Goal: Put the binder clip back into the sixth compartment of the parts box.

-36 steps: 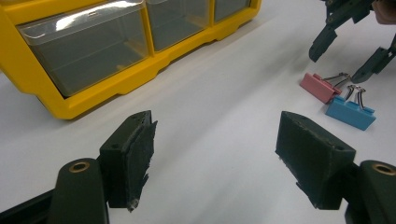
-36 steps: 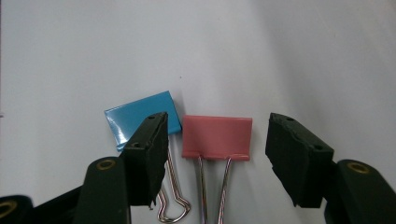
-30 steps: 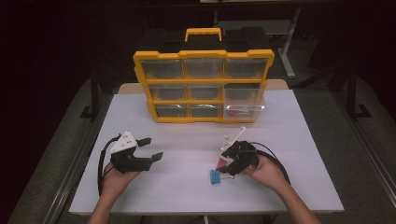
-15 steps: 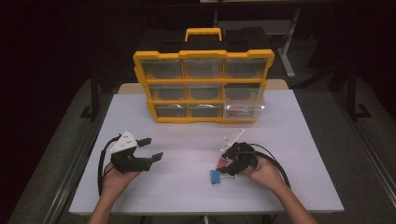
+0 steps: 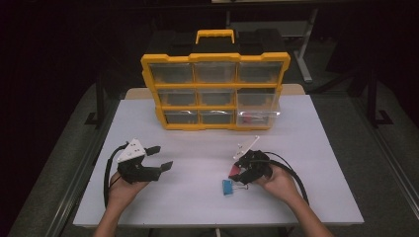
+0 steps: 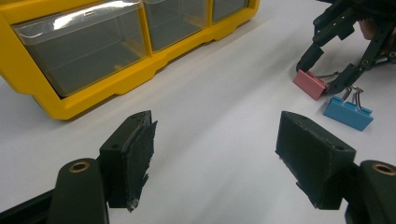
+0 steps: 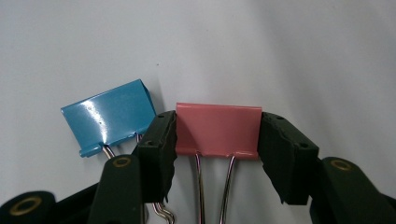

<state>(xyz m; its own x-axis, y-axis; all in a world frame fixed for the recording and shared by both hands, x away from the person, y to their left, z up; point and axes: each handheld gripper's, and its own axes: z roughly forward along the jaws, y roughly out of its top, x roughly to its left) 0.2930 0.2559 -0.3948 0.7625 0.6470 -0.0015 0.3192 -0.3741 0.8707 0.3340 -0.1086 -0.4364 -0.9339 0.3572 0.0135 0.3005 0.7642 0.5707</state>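
Your right tongs (image 7: 217, 140) have just been closing on the pink clip (image 7: 217, 129), pads touching both ends. The blue clip (image 7: 110, 116) lies just beside. Your left tongs (image 6: 224, 163) are open over the table (image 6: 224, 107).

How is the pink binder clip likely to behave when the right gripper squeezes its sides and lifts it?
The pink binder clip looks like stiff folded metal, so probably it won't crumple. Its glossy paint may slip against the right gripper pads. Lying flat, it seems unlikely to roll.
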